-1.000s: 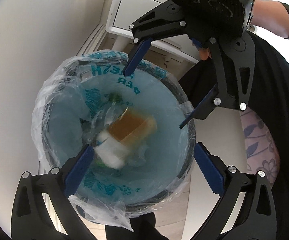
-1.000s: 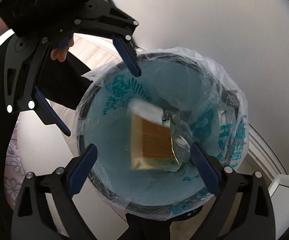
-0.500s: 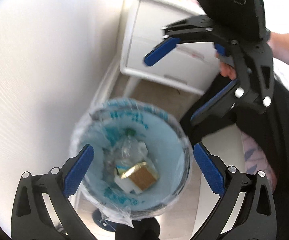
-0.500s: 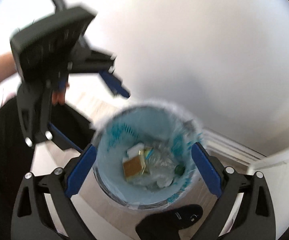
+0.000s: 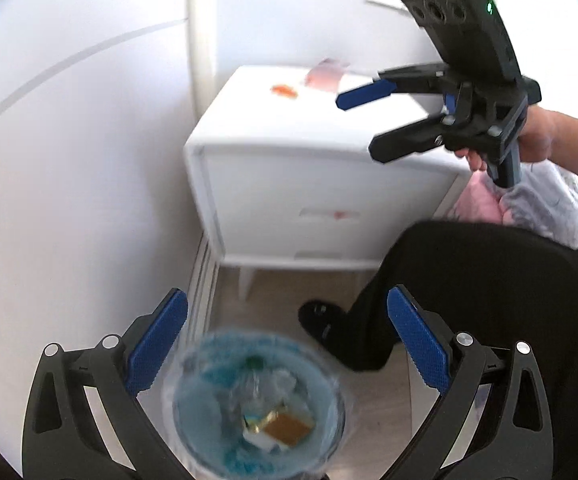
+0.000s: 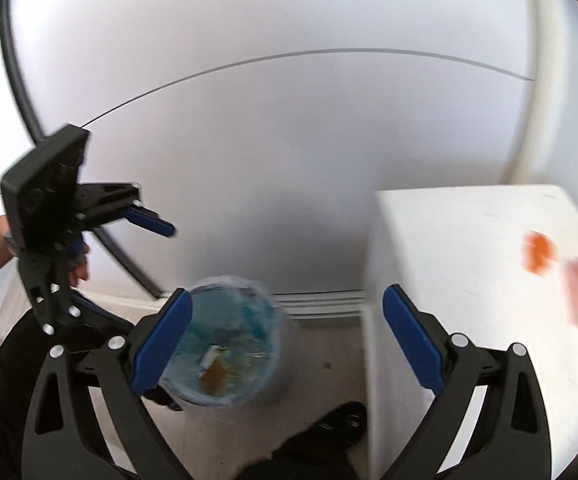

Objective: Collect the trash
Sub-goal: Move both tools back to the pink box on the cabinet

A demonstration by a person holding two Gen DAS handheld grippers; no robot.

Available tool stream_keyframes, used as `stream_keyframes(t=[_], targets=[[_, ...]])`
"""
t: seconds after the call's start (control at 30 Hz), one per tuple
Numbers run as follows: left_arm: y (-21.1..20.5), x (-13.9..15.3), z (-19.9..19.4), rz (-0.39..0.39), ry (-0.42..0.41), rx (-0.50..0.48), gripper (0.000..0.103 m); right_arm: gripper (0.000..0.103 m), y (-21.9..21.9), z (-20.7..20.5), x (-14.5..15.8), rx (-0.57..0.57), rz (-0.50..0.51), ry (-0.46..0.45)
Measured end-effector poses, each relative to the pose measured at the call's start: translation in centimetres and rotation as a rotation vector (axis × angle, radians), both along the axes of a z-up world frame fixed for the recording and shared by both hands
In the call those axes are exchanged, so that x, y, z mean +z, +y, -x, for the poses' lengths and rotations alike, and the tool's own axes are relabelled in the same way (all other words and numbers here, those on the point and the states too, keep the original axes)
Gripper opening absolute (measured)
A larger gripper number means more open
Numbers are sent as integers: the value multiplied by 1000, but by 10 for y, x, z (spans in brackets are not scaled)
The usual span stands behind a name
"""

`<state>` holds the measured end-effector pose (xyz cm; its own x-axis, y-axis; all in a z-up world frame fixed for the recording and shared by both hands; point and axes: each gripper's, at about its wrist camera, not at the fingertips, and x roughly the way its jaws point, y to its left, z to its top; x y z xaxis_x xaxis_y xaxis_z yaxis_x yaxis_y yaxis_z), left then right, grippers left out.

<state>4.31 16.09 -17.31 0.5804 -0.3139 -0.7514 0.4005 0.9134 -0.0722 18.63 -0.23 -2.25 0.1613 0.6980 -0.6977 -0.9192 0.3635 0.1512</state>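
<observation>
White nightstand [image 5: 289, 184] stands by the wall, orange scrap [image 5: 284, 90] and pink wrapper [image 5: 325, 76] lying blurred on top. Lined bin [image 5: 257, 404] beside it holds a brown carton [image 5: 285, 428]. Left gripper [image 5: 289, 352] and right gripper [image 6: 289, 344] both gape, empty.

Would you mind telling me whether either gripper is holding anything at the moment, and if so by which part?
Nothing is held. The left gripper and the right gripper are both open and empty; the trash lies in the bin.

the trash bin [image 5: 325, 408], lined with a clear bag printed in blue, stands on the floor by the wall. inside lie a brown carton [image 5: 287, 428] and crumpled clear plastic [image 5: 257, 388]. on the white surface [image 5: 289, 120], an orange scrap [image 5: 284, 90] and a blurred pink piece [image 5: 327, 74], perhaps a wrapper.
</observation>
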Motion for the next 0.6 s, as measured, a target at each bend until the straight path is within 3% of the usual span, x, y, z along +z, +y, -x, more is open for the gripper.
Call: stream_keyframes(t=[0.3,0.6], targets=[[-74,45,-59,-75,-68,-84,97,93,-100,-37,23,-254,-3,-57],[-142,60,-117,-96,-115,-142,97,93,-179,-62,21,-490,-35,-79]])
